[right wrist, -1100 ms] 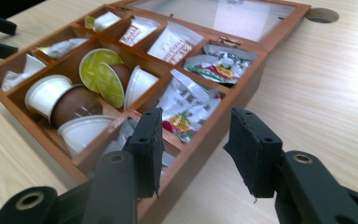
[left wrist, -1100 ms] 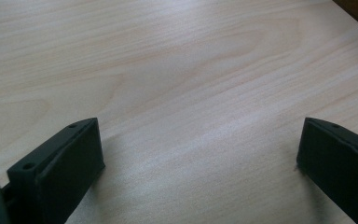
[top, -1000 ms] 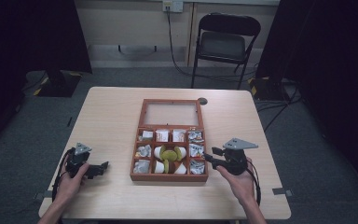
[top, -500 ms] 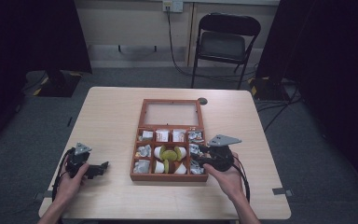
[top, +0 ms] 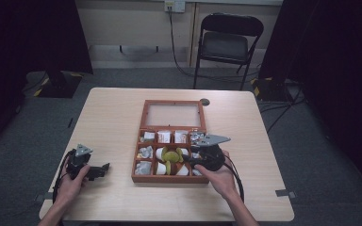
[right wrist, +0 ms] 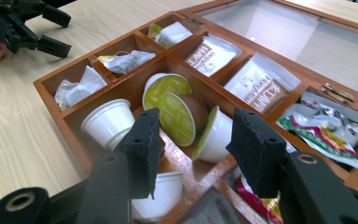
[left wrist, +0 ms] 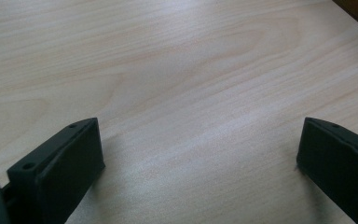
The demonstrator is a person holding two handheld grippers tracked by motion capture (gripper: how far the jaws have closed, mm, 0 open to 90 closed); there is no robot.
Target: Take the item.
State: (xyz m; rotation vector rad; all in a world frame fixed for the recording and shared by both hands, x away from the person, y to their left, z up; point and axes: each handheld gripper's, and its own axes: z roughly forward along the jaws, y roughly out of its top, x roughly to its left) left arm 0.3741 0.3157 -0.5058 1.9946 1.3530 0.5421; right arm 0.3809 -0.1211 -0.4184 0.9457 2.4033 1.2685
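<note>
Right gripper (right wrist: 193,140) hovers over the wooden box's (top: 141,141) right side, its narrowly parted jaws holding nothing, the capsules (right wrist: 182,116) just beyond. Farther left, the left gripper (top: 104,167) rests open on the bench (top: 108,113).

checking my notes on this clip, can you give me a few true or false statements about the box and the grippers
1. The wooden box lies open, its glass lid folded back on the table. True.
2. The left gripper holds a cup. False: its jaws stand apart over bare table.
3. The right gripper is over the box, with nothing between its jaws. True.
4. The middle compartment holds green-lidded cups. True.
5. A chair stands on the table. False: it stands on the floor behind it.
</note>
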